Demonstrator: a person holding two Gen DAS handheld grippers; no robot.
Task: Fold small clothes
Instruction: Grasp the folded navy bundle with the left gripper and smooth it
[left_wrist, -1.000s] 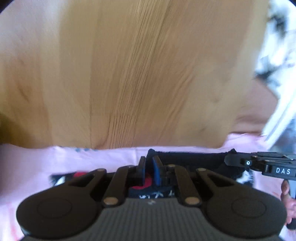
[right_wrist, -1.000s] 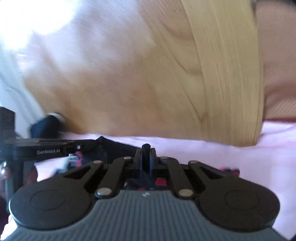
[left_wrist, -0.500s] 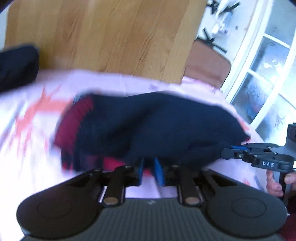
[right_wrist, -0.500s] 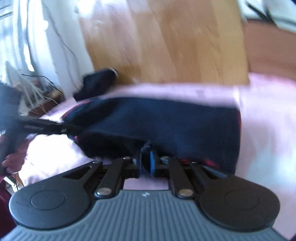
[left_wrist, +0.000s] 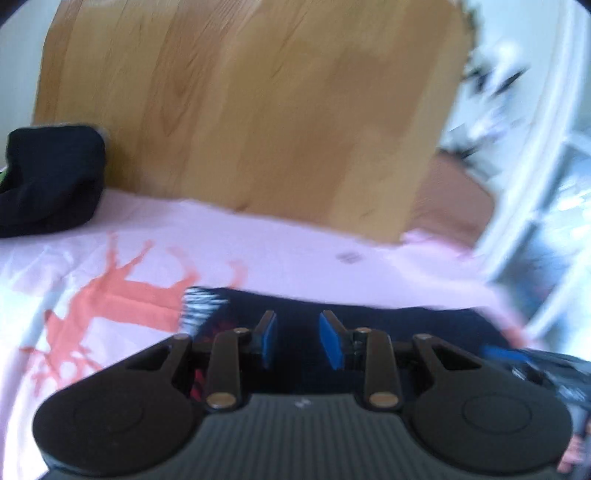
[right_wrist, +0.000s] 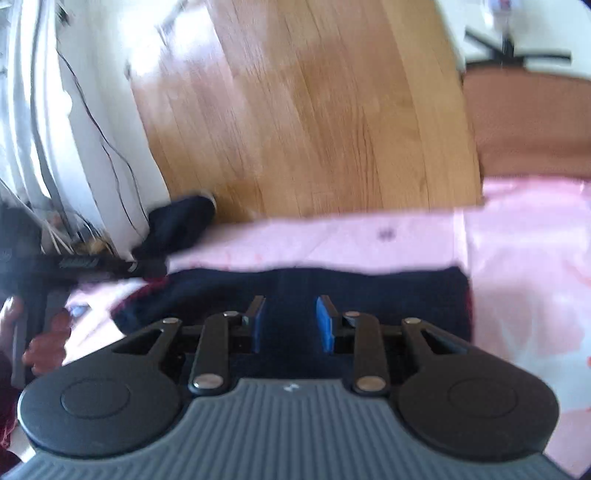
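A small navy garment with red trim (left_wrist: 369, 317) lies flat on a pink cloth (left_wrist: 258, 251); in the right wrist view it (right_wrist: 388, 295) stretches across in front of the fingers. My left gripper (left_wrist: 298, 332) is open and empty just above its near edge. My right gripper (right_wrist: 290, 319) is open and empty over the garment's near edge. The left gripper's tip (right_wrist: 122, 264) shows at the left in the right wrist view. The frames are motion-blurred.
A second dark garment (left_wrist: 48, 181) lies at the cloth's far left; it shows in the right wrist view (right_wrist: 177, 225) too. The pink cloth has a coral print (left_wrist: 122, 291). Wooden floor (right_wrist: 314, 110) lies beyond; cables (right_wrist: 92, 110) and a brown mat (right_wrist: 528, 122) lie at the sides.
Both grippers held the navy garment pinched, carried it over and laid it down on the pink cloth. Both have opened and let it go.
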